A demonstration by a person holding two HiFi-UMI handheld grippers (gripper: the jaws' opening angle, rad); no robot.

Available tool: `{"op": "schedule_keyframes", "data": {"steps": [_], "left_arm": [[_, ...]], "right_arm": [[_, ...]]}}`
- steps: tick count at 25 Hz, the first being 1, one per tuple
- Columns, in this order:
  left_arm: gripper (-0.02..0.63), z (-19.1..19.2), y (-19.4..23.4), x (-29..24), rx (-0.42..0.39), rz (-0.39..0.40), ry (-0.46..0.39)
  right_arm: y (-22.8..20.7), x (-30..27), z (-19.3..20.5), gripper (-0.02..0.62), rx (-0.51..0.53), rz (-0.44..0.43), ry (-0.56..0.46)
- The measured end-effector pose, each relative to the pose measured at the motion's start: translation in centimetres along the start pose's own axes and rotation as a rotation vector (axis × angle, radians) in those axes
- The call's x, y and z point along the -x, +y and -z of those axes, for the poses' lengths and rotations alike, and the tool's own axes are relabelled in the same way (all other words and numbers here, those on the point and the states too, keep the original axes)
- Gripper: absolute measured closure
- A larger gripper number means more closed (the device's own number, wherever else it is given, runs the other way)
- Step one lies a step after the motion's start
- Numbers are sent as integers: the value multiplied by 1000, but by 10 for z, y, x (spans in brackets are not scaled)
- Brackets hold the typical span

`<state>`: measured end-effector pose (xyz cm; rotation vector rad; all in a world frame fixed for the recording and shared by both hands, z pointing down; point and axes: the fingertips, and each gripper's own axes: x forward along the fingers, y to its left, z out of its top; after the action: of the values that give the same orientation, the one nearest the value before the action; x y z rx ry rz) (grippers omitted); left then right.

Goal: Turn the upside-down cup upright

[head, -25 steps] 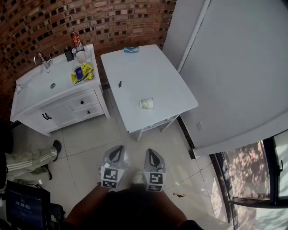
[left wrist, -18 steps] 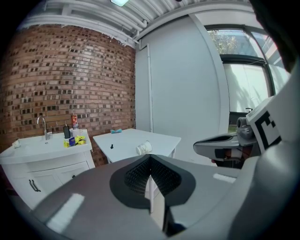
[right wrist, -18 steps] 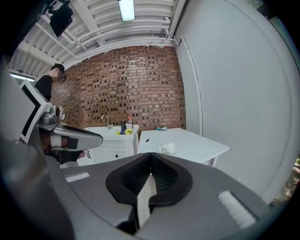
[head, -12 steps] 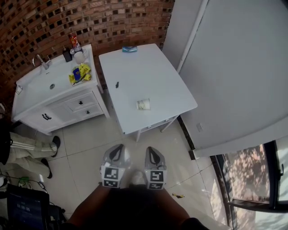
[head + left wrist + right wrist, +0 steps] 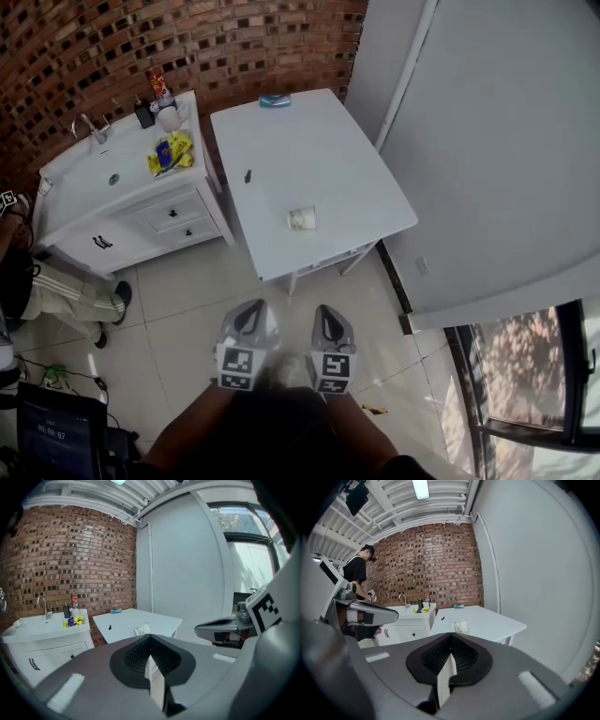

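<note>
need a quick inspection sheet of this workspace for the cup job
surface: white rectangular table, mostly bare
job's things: small patterned paper cup near the table's front edge; too small to tell how it stands
clutter: small black object and blue item on the table
grippers: left hand-held gripper and right hand-held gripper both shut, empty, over the tiled floor, short of the table
cables: thin dark cables on the floor beside a dark screen
surroundings: red brick wall, white sink cabinet with yellow packets, a person's leg
</note>
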<state>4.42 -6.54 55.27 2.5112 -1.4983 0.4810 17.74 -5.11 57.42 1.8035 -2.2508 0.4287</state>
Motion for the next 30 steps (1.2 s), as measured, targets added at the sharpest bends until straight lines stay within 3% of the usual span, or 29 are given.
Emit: {"op": "schedule_keyframes", "data": {"steps": [7, 30], "left_arm": [[611, 2, 3, -18, 1, 9, 10], [611, -40, 64, -90, 54, 7, -38]], "right_arm": [[-5, -19, -6, 583, 8, -4, -6], [-9, -104, -50, 583, 18, -10, -23]]}}
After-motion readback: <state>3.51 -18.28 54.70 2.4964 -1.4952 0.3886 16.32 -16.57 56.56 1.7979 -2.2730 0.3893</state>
